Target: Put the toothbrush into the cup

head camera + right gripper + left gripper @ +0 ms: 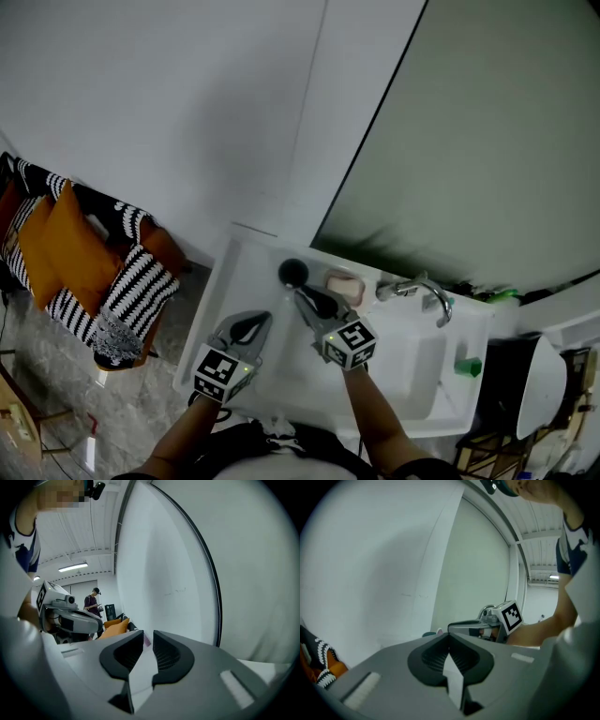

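White sink tabletop (225,300) carries the dark round cup (292,272). The right gripper (148,633) sits right at the cup, fingers a narrow gap apart, nothing pinched. The left gripper (450,635) is near the cup, fingers closed, empty. The pinkish toothbrush tip (439,631) pokes up at the cup.
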Motion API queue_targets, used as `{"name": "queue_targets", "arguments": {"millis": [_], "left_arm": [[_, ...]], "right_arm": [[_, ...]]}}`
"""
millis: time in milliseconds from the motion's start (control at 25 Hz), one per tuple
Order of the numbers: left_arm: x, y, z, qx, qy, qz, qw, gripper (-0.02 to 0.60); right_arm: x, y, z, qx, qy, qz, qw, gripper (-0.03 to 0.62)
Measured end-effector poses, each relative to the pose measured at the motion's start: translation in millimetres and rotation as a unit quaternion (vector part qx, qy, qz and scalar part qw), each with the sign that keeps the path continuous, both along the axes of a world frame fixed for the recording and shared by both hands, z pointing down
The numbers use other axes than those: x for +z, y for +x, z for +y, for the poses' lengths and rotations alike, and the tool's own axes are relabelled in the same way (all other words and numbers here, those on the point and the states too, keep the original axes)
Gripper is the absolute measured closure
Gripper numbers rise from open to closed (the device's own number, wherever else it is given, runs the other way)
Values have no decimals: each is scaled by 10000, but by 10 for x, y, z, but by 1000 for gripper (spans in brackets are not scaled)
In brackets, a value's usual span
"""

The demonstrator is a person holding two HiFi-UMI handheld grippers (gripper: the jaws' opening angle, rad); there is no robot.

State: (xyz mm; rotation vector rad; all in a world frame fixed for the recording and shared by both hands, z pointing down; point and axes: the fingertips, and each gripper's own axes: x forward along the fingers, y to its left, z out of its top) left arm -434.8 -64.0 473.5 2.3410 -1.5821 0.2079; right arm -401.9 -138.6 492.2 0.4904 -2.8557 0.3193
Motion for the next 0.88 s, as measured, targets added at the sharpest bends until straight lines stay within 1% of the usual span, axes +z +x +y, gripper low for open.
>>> {"name": "queue_targets", "arguments": {"millis": [200,360,440,520,600,760,880], "left_arm": [[-124,80,37,35,200,13,9998,581],[-164,169,144,139,164,41,9998,581],[-226,201,194,150,245,75,9996,581],[-302,244,259,186,360,118,9991,581],[-363,304,347,245,418,63,9988,583],[-507,385,535,266,635,10,9976,581],[-549,444,688,277,688,-129,9972,581]], "right_arm": [[-201,40,274,-197,56,-232,9995,592],[-370,63,589,-409,46,-421,9983,592],[-432,79,753,-448,138,-408,9981,592],[-484,101,908,-419,261,-383,9980,594],[-514,138,1042,-352,328,-404,9980,593],[-553,223,1274,-240,235,-473,9983,594],[-558,303,1429,-214,138,-595,9979,594]]}}
